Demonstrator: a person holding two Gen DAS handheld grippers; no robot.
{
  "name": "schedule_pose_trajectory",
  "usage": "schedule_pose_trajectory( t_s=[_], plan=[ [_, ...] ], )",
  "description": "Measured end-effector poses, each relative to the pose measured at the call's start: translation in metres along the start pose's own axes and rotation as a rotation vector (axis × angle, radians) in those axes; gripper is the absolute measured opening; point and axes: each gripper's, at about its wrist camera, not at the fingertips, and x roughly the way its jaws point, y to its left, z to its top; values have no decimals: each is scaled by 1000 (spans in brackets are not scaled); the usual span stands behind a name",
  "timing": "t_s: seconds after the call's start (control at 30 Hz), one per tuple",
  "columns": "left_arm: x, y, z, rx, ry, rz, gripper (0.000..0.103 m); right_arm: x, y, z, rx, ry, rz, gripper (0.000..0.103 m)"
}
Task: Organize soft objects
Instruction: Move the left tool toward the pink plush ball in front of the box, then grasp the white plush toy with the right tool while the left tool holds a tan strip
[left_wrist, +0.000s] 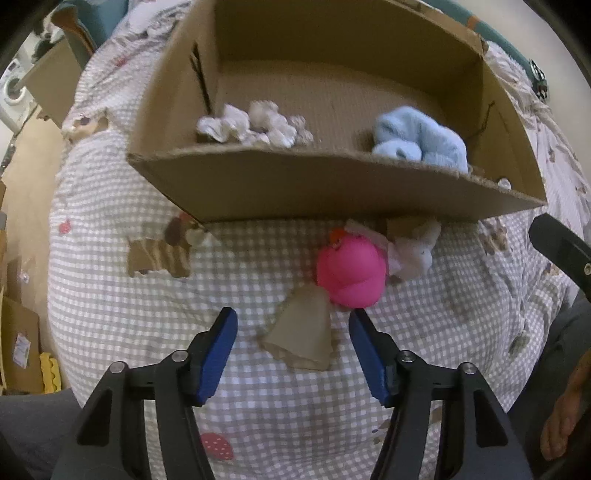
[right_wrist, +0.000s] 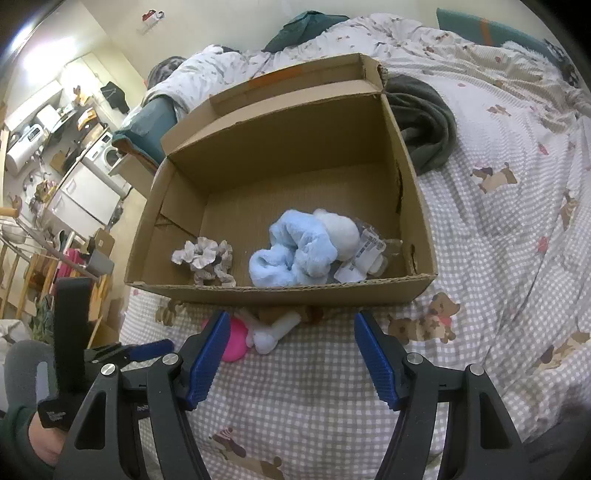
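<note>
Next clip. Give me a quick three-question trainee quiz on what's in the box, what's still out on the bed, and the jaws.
1. True or false: the light blue plush lies inside the cardboard box.
2. Which toy is still outside the box? A) pink toy B) green ball C) red car
3. Fill in: the left gripper has its jaws ____ above the checked bedcover.

Key: 1 true; 2 A; 3 open
</note>
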Motion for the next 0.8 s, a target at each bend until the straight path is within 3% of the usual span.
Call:
schedule_pose_trajectory(
  t_s=[0.17, 0.3, 0.47, 0.8],
  plan=[
    [11, -6, -2, 12, 49, -2, 26, 5, 1, 0, -1, 12, 0, 74],
    [4, -11, -4, 26, 26, -22, 10, 5, 1, 1, -1, 14, -1, 74],
    [-20, -10, -12, 4, -21, -56, 9, 7, 0, 1, 4, 15, -10, 74],
    [-59, 15, -29, -145, -155, -24, 9, 20, -9, -7, 81, 84, 18, 74]
  ],
)
